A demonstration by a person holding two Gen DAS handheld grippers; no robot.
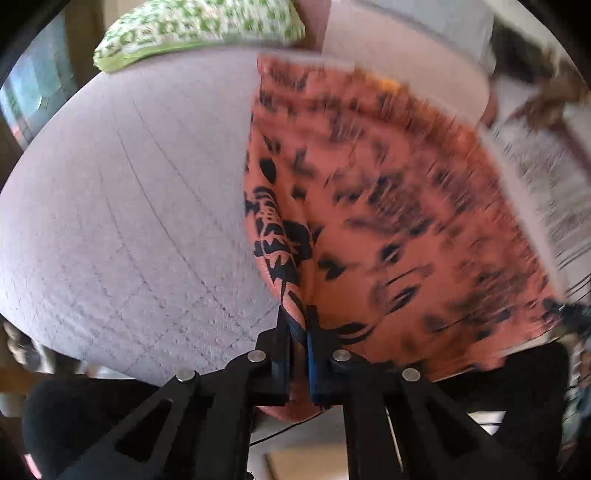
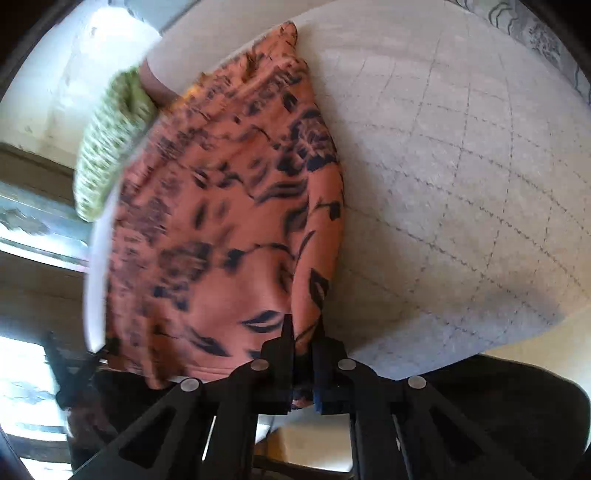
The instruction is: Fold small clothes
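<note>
An orange garment with a black floral print [image 1: 388,206] lies on a pale quilted surface [image 1: 129,206]. My left gripper [image 1: 298,321] is shut on the garment's near left corner, and the cloth bunches into a fold between the black fingers. In the right wrist view the same orange garment [image 2: 221,221] spreads to the left, and my right gripper [image 2: 303,332] is shut on its near right corner. The cloth runs taut from each grip toward the far edge. The middle of the garment is blurred in both views.
A green-and-white patterned folded cloth [image 1: 199,29] rests at the far edge of the quilted surface [image 2: 461,166]; it shows blurred at the left in the right wrist view [image 2: 110,147]. The surface's near rounded edge drops to a floor below. A striped fabric [image 1: 535,177] lies at the right.
</note>
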